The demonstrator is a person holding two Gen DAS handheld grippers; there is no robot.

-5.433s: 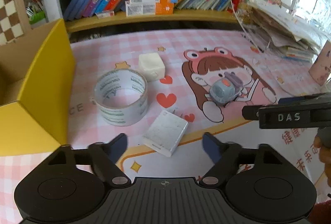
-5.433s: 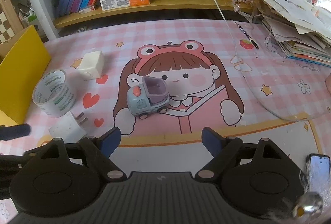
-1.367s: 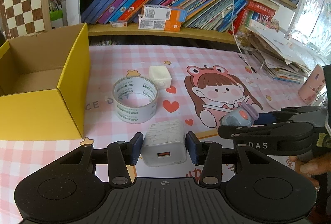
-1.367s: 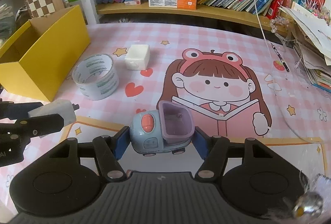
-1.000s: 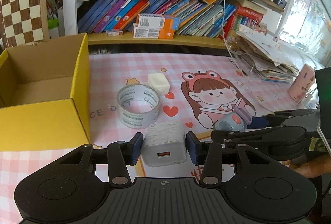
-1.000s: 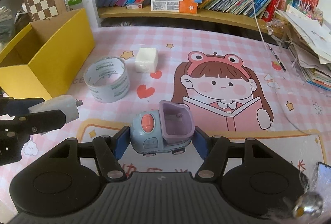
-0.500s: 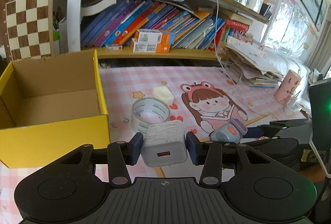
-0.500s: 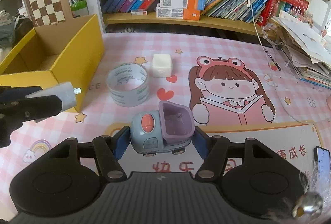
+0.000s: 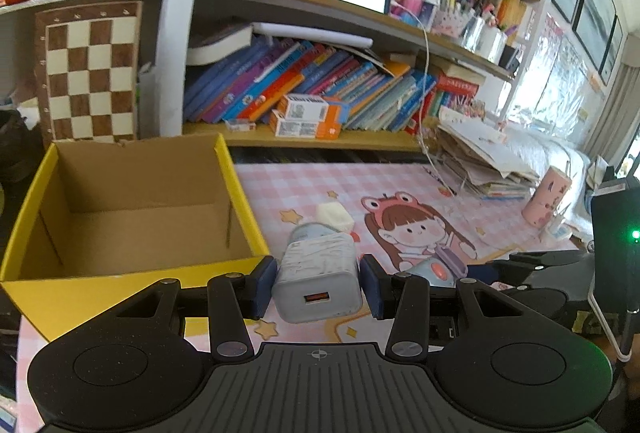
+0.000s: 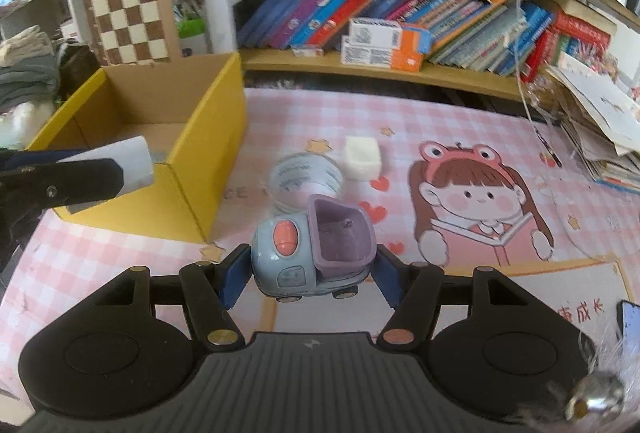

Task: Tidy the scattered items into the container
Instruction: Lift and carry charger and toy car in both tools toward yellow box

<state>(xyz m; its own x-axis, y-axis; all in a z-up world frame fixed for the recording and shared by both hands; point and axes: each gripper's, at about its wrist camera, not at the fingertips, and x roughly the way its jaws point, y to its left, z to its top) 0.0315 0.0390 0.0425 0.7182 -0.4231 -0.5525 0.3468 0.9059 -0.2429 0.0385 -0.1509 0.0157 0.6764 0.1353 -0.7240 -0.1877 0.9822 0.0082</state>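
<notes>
One yellow box (image 9: 132,217) sits open at the left of the pink mat (image 10: 460,137). One tape roll (image 10: 306,181) and one white cube (image 10: 362,153) lie beside it. Left gripper (image 9: 318,285) pinches one white charger (image 9: 316,281) near the box's front corner — right gripper (image 10: 312,269) pinches one toy truck (image 10: 314,257), both aloft.

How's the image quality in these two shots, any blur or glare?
Left wrist view: window blown out at right, shelves bowed by the fisheye, charger sharp. Right wrist view: tape roll and box edge slightly motion-smeared, toy truck crisp.
</notes>
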